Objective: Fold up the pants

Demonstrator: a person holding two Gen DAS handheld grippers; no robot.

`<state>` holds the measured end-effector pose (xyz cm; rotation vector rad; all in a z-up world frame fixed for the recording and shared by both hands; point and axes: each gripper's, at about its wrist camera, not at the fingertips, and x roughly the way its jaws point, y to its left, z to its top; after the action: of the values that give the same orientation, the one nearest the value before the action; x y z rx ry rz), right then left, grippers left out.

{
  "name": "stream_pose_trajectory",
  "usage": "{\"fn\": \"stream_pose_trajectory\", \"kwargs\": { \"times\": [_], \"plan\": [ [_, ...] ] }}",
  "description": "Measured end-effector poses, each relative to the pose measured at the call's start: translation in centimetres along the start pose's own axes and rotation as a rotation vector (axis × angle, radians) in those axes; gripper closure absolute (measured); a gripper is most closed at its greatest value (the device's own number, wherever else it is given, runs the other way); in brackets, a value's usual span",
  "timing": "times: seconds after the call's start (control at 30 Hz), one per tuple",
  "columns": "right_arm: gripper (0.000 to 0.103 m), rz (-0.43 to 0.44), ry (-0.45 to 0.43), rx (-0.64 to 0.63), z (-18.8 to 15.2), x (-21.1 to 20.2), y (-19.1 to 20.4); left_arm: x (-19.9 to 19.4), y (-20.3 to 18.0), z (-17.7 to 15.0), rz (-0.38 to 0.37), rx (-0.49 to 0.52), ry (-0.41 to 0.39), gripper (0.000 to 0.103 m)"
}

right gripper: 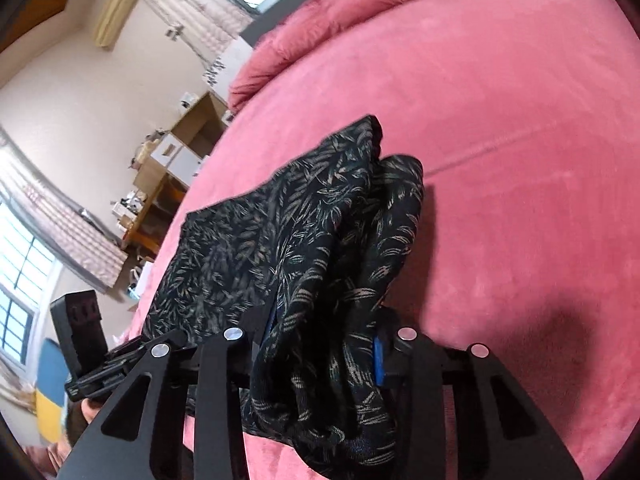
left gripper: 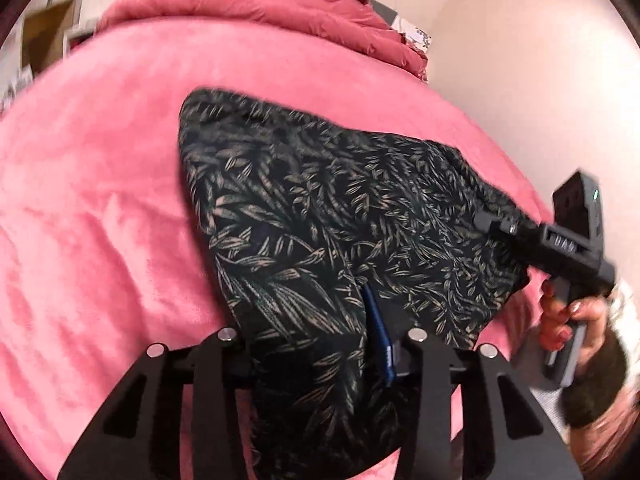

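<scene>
Dark pants point(left gripper: 304, 216) with a pale leaf print lie partly folded on a pink blanket point(left gripper: 100, 184) that covers a bed, and both ends nearest the cameras are lifted off it. The left gripper point(left gripper: 320, 356) is clamped on a bunch of the fabric, which fills the gap between its black fingers, with a blue pad point(left gripper: 380, 344) pressed against the cloth. The right gripper point(right gripper: 320, 344) likewise pinches a thick gathered edge of the pants between its fingers. From the left camera, a person's hand point(left gripper: 568, 320) holds the right gripper's handle at the right edge of the pants. A rumpled red quilt point(left gripper: 248, 4) lies at the far end of the bed.
</scene>
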<state>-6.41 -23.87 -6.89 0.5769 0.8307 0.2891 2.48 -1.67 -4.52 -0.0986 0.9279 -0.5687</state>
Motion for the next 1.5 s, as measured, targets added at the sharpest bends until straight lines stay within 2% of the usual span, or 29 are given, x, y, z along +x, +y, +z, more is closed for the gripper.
{"fn": "stream_pose_trajectory", "kwargs": {
  "times": [0.13,0.33,0.5,0.7,1.1,1.5],
  "plan": [
    [0.068,-0.002,-0.03,-0.064,0.1,-0.2,1.0,-1.7,-1.4,-0.4,0.073,0.105,-0.058,0.065],
    [0.069,-0.049,-0.068,-0.148,0.2,0.1,2.6,-2.8,-2.9,-0.1,0.132,0.157,-0.121,0.066],
    [0.069,-0.137,-0.118,-0.309,-0.1,0.5,5.3,-3.4,-3.7,0.0,0.178,0.183,-0.168,0.066],
    [0.069,-0.196,-0.164,-0.449,-0.3,1.1,7.2,-4.4,-4.1,0.4,0.223,0.206,-0.235,0.067],
    [0.07,-0.204,-0.267,-0.506,2.4,2.2,9.7,-4.8,-3.5,1.8,0.34,0.257,-0.338,0.067],
    [0.07,-0.253,-0.36,-0.568,5.3,3.8,10.5,-2.3,-3.9,3.4,0.421,0.318,-0.422,0.067]
  ]
}}
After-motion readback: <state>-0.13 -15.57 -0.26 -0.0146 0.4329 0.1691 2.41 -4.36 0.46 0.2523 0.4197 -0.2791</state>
